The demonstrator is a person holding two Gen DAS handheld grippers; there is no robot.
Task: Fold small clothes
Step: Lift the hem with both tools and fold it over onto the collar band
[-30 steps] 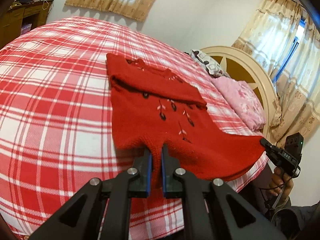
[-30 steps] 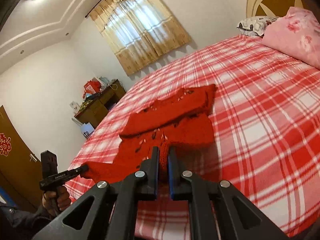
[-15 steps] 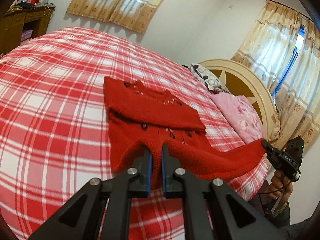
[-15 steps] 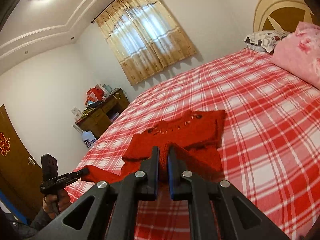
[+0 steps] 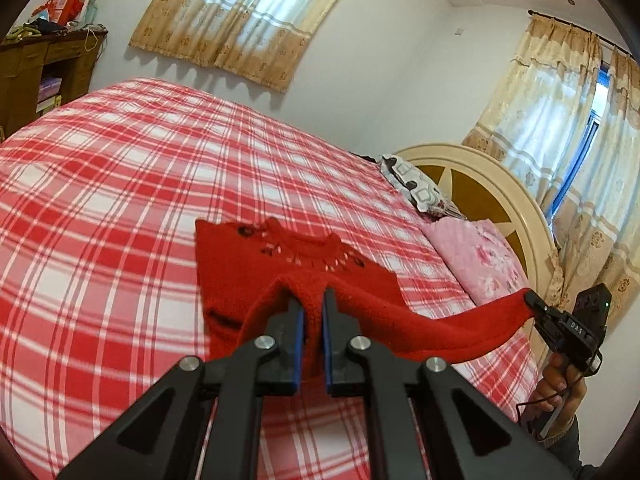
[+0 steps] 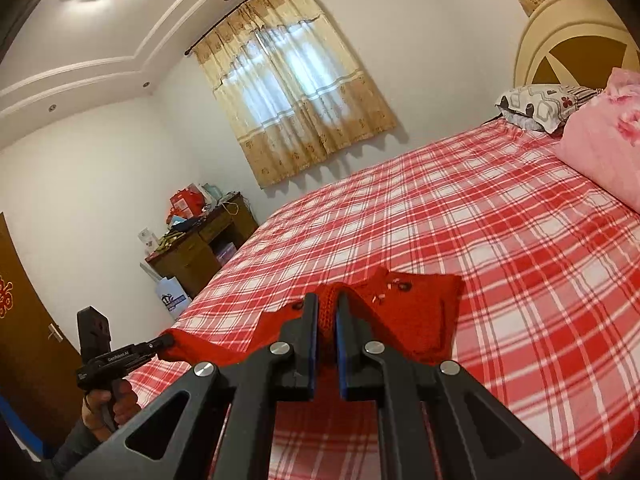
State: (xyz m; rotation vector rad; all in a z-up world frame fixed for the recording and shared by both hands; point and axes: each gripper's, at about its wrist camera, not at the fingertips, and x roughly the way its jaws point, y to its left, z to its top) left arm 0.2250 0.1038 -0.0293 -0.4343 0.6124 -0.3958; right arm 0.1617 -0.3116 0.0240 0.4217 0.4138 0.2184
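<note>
Between the pressed-together jaws of the left gripper (image 5: 312,304), a fold of the red knit sweater (image 5: 280,272) is pinched at its lower hem and held above the bed. Off to that gripper's right, the right gripper (image 5: 534,300) pinches the same hem's other corner, so the edge stretches taut between them; a hand (image 5: 560,392) grips its handle. Just ahead, the sweater's upper part, neckline farthest, lies flat on the red plaid bedspread (image 5: 120,184). Beyond and rightward sit a pink pillow (image 5: 480,264) and the headboard (image 5: 492,184); curtains (image 5: 240,24) hang farthest.
</note>
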